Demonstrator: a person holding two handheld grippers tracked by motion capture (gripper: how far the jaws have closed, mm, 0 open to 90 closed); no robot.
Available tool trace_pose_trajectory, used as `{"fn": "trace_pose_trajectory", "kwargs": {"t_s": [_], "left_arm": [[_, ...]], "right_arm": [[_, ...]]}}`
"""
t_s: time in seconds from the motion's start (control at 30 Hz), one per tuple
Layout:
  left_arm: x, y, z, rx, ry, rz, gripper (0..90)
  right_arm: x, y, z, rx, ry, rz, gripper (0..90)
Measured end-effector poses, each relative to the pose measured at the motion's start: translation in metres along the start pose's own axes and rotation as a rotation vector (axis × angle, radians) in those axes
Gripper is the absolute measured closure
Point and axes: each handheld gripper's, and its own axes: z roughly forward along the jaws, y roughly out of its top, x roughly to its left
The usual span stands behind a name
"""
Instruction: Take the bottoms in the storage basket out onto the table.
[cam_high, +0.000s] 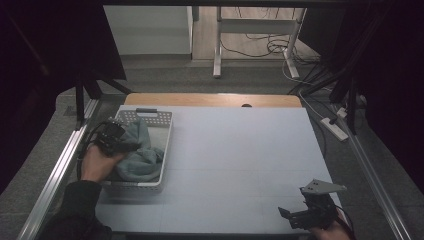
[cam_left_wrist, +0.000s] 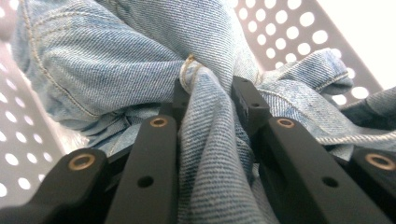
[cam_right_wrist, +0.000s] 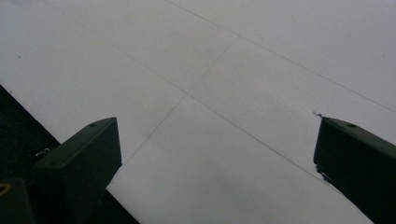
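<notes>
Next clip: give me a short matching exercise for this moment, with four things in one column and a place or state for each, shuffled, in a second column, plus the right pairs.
Things
1. left gripper
2. right gripper
3. denim garment
4. white perforated basket

Places or states
A. jaws wide apart over the bare table
B. stands at the table's left side
C. shut on a fold of cloth
D. lies bunched inside the basket

Pairs: 1-C, 2-A, 3-D, 4-B
</notes>
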Motion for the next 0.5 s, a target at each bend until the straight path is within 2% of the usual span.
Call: {"fn": "trace_pose_trajectory", "kwargs": {"t_s": [0.07,0.1,0.13,0.17,0.3,0.5], "left_arm": [[-0.001,0.002,-0.005,-0.013,-0.007,0.006,73.1],[-0.001,0.003,-0.007,-0.022,-0.017,0.005,73.1],[0.000,0.006,-0.013,-0.042,-0.043,0.001,73.1],[0.000,0.006,-0.013,-0.042,-0.043,0.001,73.1],[0.003,0.012,-0.026,-0.094,-0.078,-0.006,73.1],[0.000,0.025,-0.049,-0.131,-0.080,0.014,73.2]], "right_arm": [[0.000,0.000,0.000,-0.002,0.002,0.006,1.3],[0.000,0.000,0.000,-0.002,0.002,0.006,1.3],[-0.001,0.000,0.000,-0.001,0.002,0.008,1.3],[-0.001,0.000,0.000,-0.001,0.002,0.008,1.3],[-0.001,0.000,0.001,0.002,0.001,0.008,1.3],[-0.001,0.000,0.001,0.002,0.001,0.008,1.3]]}}
